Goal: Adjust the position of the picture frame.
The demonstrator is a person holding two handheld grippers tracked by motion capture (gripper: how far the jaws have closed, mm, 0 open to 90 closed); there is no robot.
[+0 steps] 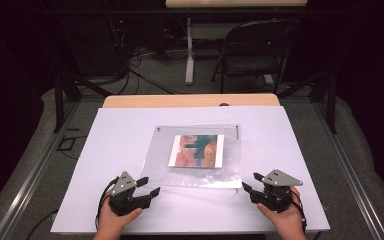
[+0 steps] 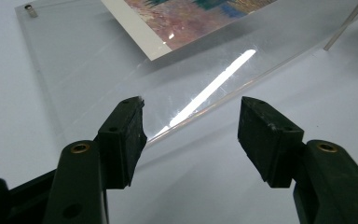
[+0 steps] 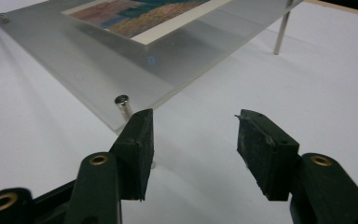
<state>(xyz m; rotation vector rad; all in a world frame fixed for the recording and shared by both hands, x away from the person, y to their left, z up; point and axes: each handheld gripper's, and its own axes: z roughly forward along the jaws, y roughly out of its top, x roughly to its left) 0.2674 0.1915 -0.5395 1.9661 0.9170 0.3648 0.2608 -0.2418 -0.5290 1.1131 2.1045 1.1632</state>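
Observation:
A clear acrylic frame (image 1: 195,174) lies in the middle of the white board (image 1: 120,135), with a colourful picture (image 1: 196,151) inside it. My left gripper (image 1: 149,186) sits just off the frame's near left corner, jaws open and empty. In the left gripper view, the left gripper (image 2: 191,105) points at the frame's near edge (image 2: 88,70), below the picture (image 2: 182,18). My right gripper (image 1: 250,181) is open and empty by the near right corner. In the right gripper view, the right gripper (image 3: 195,116) has its left pad beside a small metal peg (image 3: 123,105) at the frame's corner (image 3: 98,60).
A thin metal rod (image 3: 282,30) stands under the frame's far side. The board rests on a wooden table (image 1: 190,100). Behind it on the floor are a folding chair (image 1: 260,50), a table leg (image 1: 190,50) and loose cables.

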